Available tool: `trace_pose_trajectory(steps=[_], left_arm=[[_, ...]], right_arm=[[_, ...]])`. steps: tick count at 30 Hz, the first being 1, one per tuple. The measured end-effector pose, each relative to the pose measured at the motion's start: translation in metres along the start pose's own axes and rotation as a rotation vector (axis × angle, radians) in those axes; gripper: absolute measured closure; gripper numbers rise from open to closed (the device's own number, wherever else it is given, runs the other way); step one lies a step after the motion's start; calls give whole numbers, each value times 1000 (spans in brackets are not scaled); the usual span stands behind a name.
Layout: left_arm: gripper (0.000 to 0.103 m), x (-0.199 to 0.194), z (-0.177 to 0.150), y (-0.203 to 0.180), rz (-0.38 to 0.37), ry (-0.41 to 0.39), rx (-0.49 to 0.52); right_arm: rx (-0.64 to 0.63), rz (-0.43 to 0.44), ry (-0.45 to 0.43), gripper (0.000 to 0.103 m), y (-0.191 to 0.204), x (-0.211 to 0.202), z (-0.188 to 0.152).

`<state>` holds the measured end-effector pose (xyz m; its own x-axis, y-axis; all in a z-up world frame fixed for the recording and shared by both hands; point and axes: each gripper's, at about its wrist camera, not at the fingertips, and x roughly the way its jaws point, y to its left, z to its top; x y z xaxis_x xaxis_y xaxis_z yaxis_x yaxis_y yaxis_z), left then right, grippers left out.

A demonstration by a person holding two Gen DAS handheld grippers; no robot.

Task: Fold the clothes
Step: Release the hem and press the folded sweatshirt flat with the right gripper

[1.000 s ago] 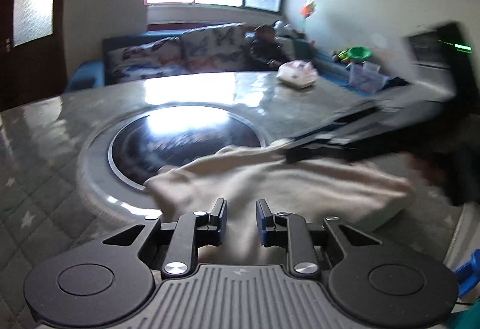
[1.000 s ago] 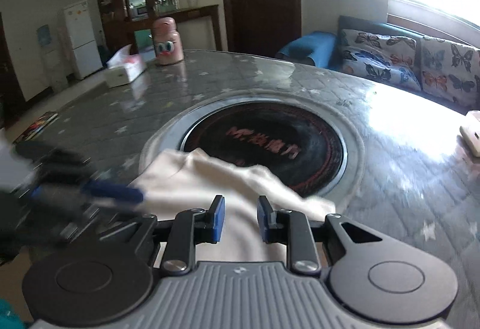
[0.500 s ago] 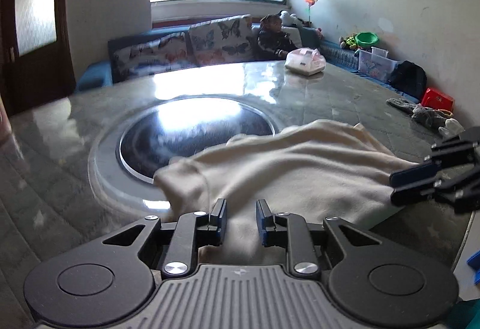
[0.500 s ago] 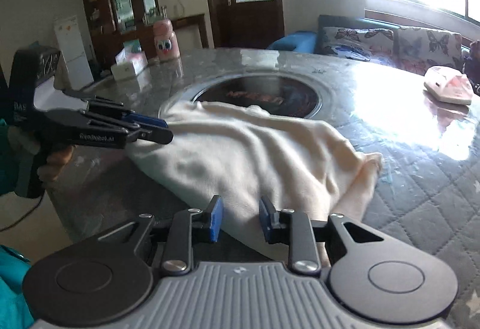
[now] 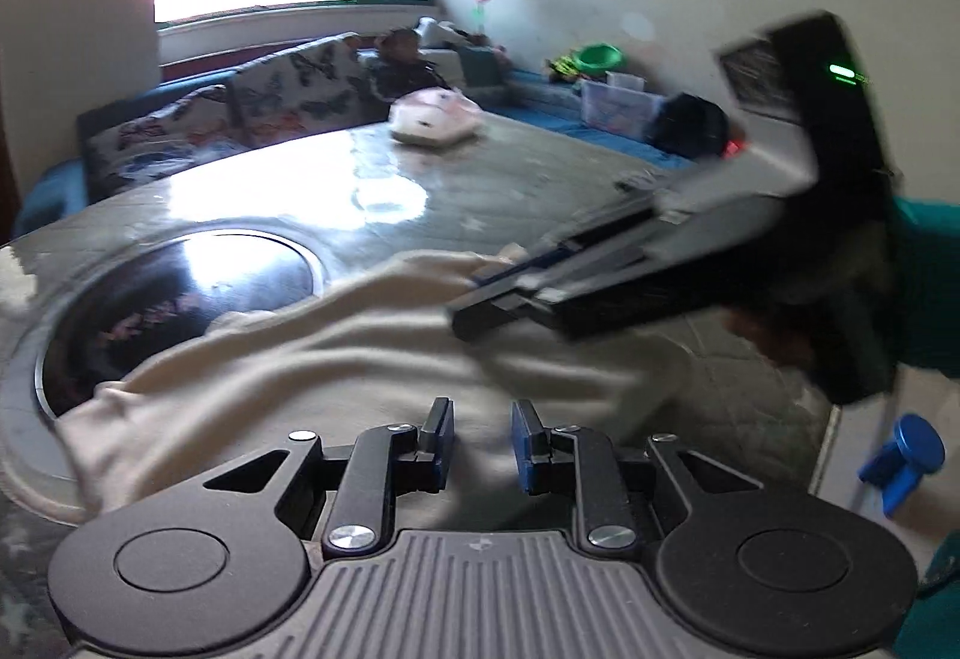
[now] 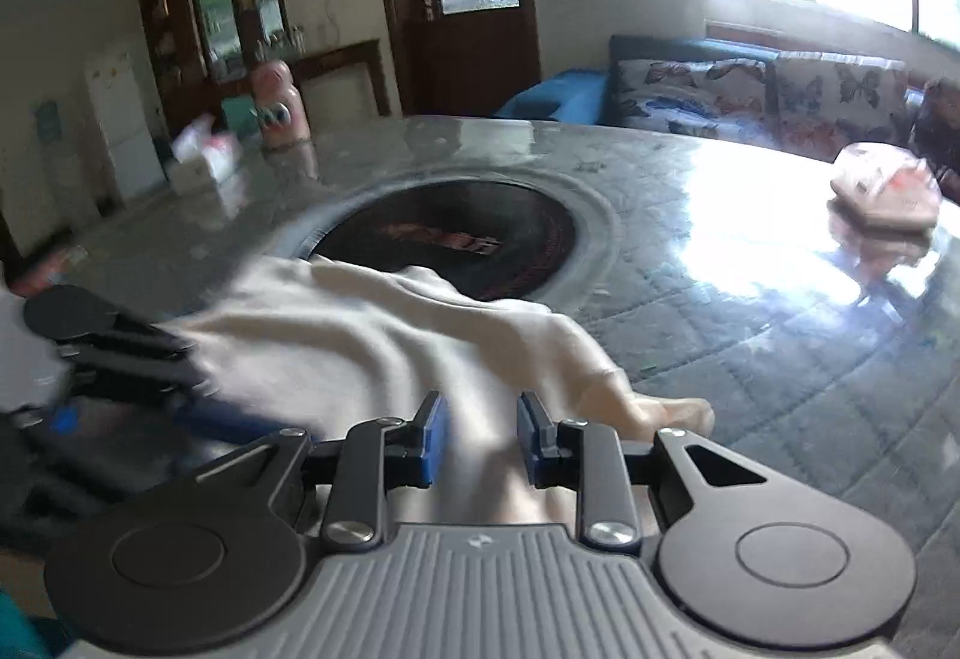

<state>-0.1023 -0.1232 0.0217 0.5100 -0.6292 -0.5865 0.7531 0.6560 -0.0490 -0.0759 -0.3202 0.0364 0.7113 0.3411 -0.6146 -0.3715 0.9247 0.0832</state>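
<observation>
A cream garment (image 5: 360, 359) lies bunched on the grey table, partly over the black round inset; it also shows in the right wrist view (image 6: 360, 341). My left gripper (image 5: 480, 440) is open just above the garment's near edge, with nothing between its fingers. My right gripper (image 6: 483, 437) is open over the garment's near right part, also empty. In the left wrist view the right gripper (image 5: 510, 293) reaches in, blurred, over the garment's far side. In the right wrist view the left gripper (image 6: 150, 365) is low at the left by the garment's edge.
The black round inset (image 6: 456, 245) sits in the table's middle. A pink and white package (image 5: 435, 119) lies on the far side of the table. A pink container (image 6: 276, 113) and a tissue box (image 6: 204, 152) stand at the far left. A sofa (image 6: 750, 95) is behind the table.
Both grippers have swung back in over the garment from the table's edge. The right gripper has moved across its far side, and the cloth is more bunched. Both stay open.
</observation>
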Motion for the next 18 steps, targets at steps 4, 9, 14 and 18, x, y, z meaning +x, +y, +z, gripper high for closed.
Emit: trace_pose_trajectory(steps=[4, 9, 14, 18], left_arm=[[78, 0, -4, -2, -11, 3, 7], [77, 0, -4, 1, -21, 5, -3], [77, 0, -4, 0, -26, 4, -6], [77, -4, -5, 2, -38, 1, -27]], right_arm=[[42, -69, -5, 79, -14, 9, 1], [27, -55, -43, 78, -10, 9, 12], [-6, -41, 12, 80, -4, 34, 15], [32, -56, -2, 82, -11, 36, 20]])
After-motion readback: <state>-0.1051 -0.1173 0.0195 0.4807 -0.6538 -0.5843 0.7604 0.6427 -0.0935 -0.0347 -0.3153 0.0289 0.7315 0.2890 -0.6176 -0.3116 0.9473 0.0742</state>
